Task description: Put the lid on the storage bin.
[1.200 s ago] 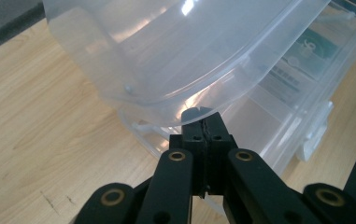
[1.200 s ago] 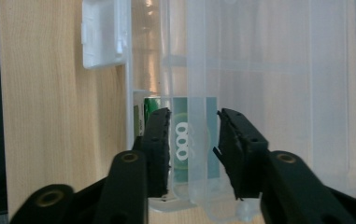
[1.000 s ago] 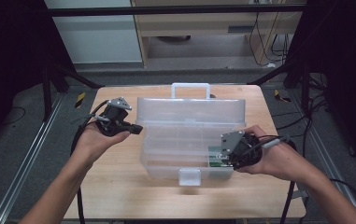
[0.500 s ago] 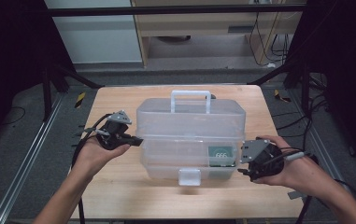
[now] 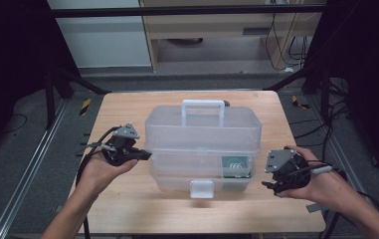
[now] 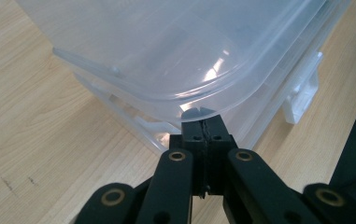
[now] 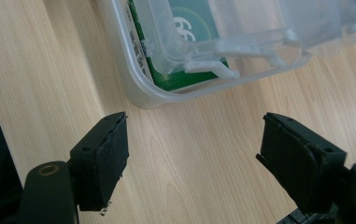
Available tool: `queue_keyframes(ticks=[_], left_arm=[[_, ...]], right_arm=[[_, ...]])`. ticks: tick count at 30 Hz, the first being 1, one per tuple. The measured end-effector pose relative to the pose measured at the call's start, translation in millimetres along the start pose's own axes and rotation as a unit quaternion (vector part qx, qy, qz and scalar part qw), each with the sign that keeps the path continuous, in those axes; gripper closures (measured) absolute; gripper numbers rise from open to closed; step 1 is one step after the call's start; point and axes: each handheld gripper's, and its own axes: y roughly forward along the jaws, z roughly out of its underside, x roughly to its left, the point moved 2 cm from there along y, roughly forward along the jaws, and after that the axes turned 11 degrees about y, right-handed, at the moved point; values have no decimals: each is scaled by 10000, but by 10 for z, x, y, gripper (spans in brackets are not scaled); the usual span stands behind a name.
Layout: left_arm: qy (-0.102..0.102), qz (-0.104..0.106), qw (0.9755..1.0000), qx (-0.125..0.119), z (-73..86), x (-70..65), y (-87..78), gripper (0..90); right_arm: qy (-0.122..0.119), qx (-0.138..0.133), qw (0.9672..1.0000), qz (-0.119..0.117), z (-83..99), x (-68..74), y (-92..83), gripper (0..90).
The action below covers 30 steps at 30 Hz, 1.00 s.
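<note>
1. The clear plastic box (image 5: 203,149), its lid down, sits mid-table (image 5: 127,209) with a green card (image 5: 236,166) inside at its 4 o'clock corner.
2. The left gripper (image 5: 144,156), at the box's 9 o'clock, has its jaws pressed together on nothing, tips at the lid's edge.
3. The right gripper (image 5: 269,186), at 4 o'clock, is clear of the box; its jaws have just been opening, nothing between them.

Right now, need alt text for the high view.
A clear plastic toolbox, lid down, sits mid wooden table. The left gripper, shut, meets its left edge; the right gripper, open and empty, sits apart at its right.
</note>
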Motion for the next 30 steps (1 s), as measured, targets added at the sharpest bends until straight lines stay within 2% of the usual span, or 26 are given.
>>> queue_keyframes(ticks=[4,9,15,25,30], left_arm=[[39,-3,10000,29,49,-13,26,900],[-17,-19,10000,-33,97,-29,45,900],[69,-21,10000,-19,147,-57,70,899],[177,-53,9997,151,226,-102,129,899],[166,-34,9997,175,255,-114,144,899]], right_arm=[[68,25,10000,5,43,-26,28,227],[149,15,9999,33,104,-65,49,219],[259,40,9997,33,170,-84,85,219],[315,84,9995,50,242,-89,154,217],[384,112,9992,89,280,-92,218,208]])
